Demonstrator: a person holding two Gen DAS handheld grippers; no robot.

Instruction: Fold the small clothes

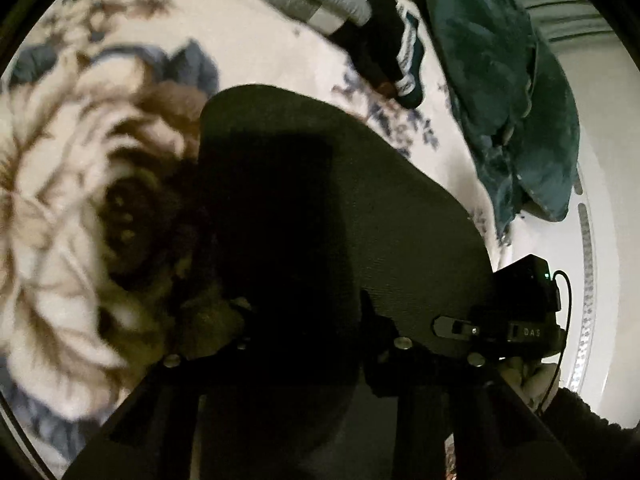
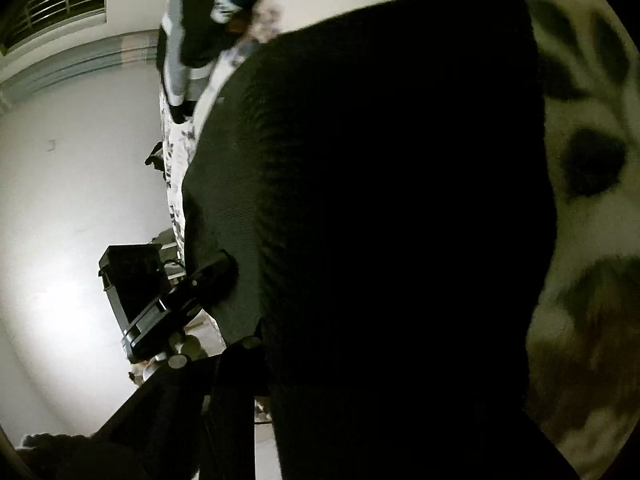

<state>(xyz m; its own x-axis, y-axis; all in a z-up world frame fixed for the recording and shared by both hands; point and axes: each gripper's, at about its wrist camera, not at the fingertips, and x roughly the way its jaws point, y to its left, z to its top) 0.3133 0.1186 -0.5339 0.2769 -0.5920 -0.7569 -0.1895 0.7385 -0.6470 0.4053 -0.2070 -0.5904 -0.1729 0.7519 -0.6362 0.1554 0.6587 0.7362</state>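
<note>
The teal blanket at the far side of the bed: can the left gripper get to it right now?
Probably not yet. A dark garment drapes right in front of the left gripper, and the teal blanket lies farther off across the floral bedspread.

A black ribbed knit garment (image 1: 340,200) fills mid-frame over a cream bedspread (image 1: 72,184) printed with brown and blue-grey flowers, with a teal plush blanket (image 1: 500,80) at upper right and a dark white-striped garment (image 1: 408,56) at top centre.

Dark ribbed garment (image 1: 360,200) close before both cameras, over the floral bed (image 1: 60,200), its far edge rounded.
</note>
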